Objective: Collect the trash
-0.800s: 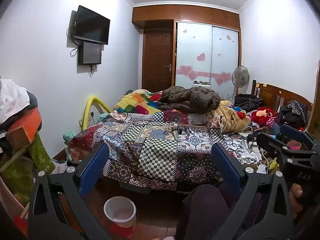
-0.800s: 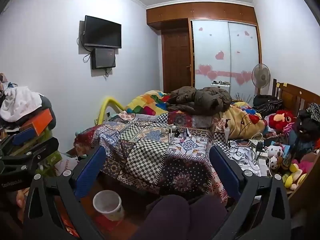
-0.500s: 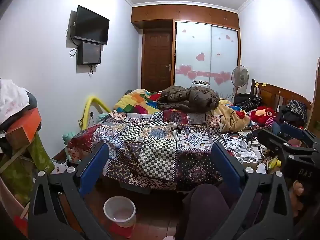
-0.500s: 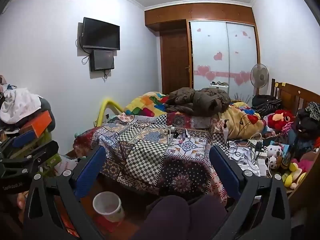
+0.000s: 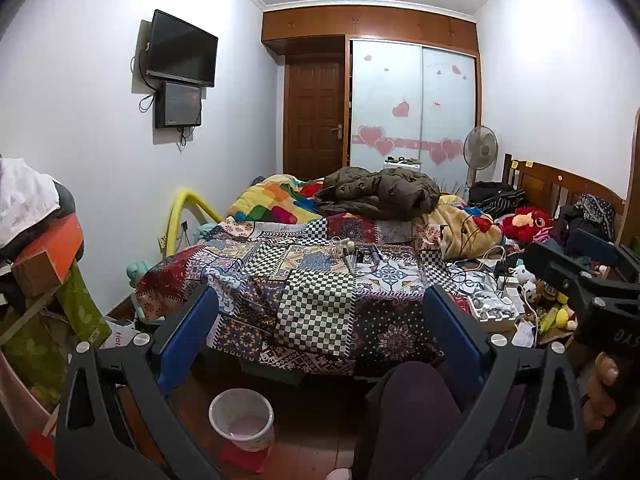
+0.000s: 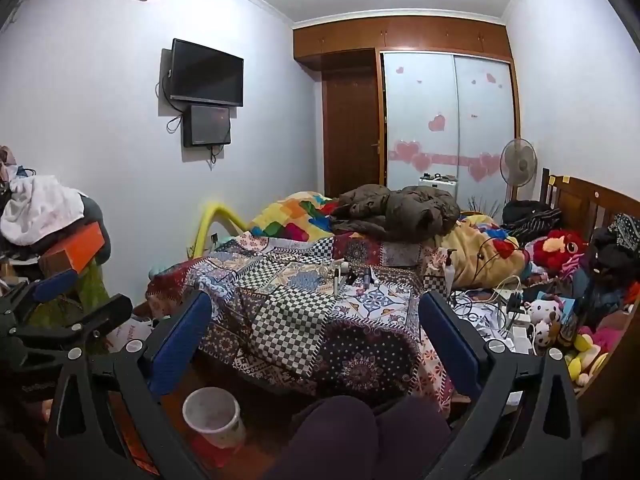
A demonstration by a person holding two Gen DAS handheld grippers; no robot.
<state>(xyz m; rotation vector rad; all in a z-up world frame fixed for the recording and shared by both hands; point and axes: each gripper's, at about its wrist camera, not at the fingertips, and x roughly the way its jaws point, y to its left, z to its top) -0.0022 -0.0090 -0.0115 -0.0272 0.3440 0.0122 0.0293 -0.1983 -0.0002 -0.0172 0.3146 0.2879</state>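
A small white waste bin stands on the wooden floor before the bed, also in the right wrist view. Small items lie on the patchwork quilt, too small to identify. My left gripper is open and empty, held above the floor facing the bed. My right gripper is open and empty too, beside it on the right. Each gripper shows at the edge of the other's view.
A brown jacket and bright blankets lie on the bed. Cables, white boxes and plush toys crowd its right side. A clothes pile with an orange box stands left. My knees are low in front.
Both views have shifted very slightly; the grippers stay open and nothing in the room has moved.
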